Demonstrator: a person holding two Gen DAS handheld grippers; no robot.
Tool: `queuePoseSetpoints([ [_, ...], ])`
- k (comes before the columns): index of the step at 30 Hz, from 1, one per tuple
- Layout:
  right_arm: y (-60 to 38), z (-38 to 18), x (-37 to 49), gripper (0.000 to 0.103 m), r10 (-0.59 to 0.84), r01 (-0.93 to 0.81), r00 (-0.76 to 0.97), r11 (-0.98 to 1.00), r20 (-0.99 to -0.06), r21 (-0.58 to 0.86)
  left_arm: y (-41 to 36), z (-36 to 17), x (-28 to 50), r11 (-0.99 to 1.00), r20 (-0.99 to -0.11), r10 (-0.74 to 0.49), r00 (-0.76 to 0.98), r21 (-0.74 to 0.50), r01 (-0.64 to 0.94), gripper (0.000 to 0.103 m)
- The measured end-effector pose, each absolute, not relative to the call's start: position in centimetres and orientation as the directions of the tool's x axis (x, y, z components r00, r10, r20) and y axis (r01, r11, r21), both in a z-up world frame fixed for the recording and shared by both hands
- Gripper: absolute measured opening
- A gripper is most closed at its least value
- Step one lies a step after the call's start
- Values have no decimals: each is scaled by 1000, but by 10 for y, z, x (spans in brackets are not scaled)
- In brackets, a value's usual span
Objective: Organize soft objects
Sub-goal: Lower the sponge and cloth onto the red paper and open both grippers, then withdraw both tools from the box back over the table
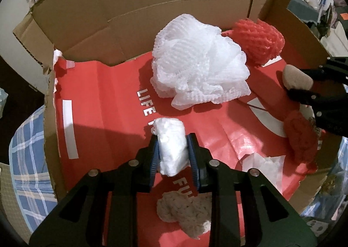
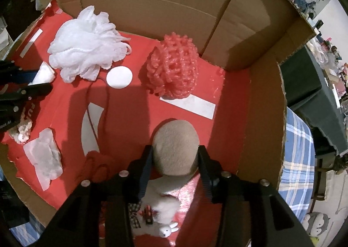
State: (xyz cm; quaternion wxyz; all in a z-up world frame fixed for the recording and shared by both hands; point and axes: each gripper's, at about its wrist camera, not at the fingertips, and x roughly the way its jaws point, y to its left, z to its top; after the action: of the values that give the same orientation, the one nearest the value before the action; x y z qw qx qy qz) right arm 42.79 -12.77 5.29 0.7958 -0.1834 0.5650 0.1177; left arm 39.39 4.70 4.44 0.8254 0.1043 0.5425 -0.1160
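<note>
Left wrist view. The left gripper (image 1: 173, 153) points steeply down into an open cardboard box (image 1: 134, 8) lined with a red printed sheet (image 1: 104, 99). A white wad (image 1: 171, 149) of soft material sits between the blue pads, which stand at a narrow gap and touch its flanks; whether they press it cannot be judged. The white lettering on the sheet is partly covered by the wad and the gripper body. Beneath the gripper lies a beige knitted lump (image 1: 187, 214), partly hidden by the black frame. A large white mesh puff (image 1: 200, 62) lies mid-box, with a red mesh puff (image 1: 258, 40) just behind it on the right. At the right edge the right gripper (image 1: 301, 77) enters, cut off by the frame, with a beige plush ball (image 1: 296, 77) between its fingers. A dark red yarn bundle (image 1: 301, 136) and a crumpled translucent piece (image 1: 265, 164) lie near it. A blue plaid cloth (image 1: 28, 160) shows outside the box.

Right wrist view. The plush ball fills the gap between the right gripper's moderately spread fingers; contact on the right side cannot be confirmed. Below it, a small white plush toy (image 2: 165, 227) is largely masked by the gripper body. The left gripper is cut off at the left margin. The room beyond the box at the right is cluttered and too distorted to identify.
</note>
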Motion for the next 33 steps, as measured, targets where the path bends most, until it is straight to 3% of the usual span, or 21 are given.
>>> queuePoseSetpoints([
  [2, -124, 53, 429, 51, -20, -400, 337, 902, -941, -162, 49, 42, 399, 951, -920, -86, 382, 39, 306, 66],
  [3, -123, 53, 428, 52, -24, -403, 340, 900, -940, -169, 50, 41, 399, 953, -923, -91, 375, 28, 301, 69],
  [9, -124, 63, 425, 56, -13, -401, 353, 901, -936, -164, 57, 47, 401, 958, -908, -117, 402, 4, 288, 69],
  [14, -121, 80, 415, 69, -6, -398, 394, 900, -919, -177, 60, 59, 388, 958, -897, -126, 424, 1, 287, 69],
  [21, -124, 107, 389, 73, 23, -371, 448, 914, -894, -162, 63, 90, 357, 961, -860, -167, 482, -33, 274, 71],
  [27, -133, 143, 348, 89, 85, -349, 551, 927, -830, -136, 57, 124, 313, 961, -803, -196, 563, -44, 272, 78],
  [29, -139, 162, 325, 99, 108, -333, 600, 935, -793, -124, 53, 137, 306, 962, -778, -212, 591, -59, 267, 80],
  [33, -148, 186, 284, 102, 143, -325, 670, 939, -729, -115, 55, 156, 268, 960, -727, -242, 642, -83, 268, 83],
])
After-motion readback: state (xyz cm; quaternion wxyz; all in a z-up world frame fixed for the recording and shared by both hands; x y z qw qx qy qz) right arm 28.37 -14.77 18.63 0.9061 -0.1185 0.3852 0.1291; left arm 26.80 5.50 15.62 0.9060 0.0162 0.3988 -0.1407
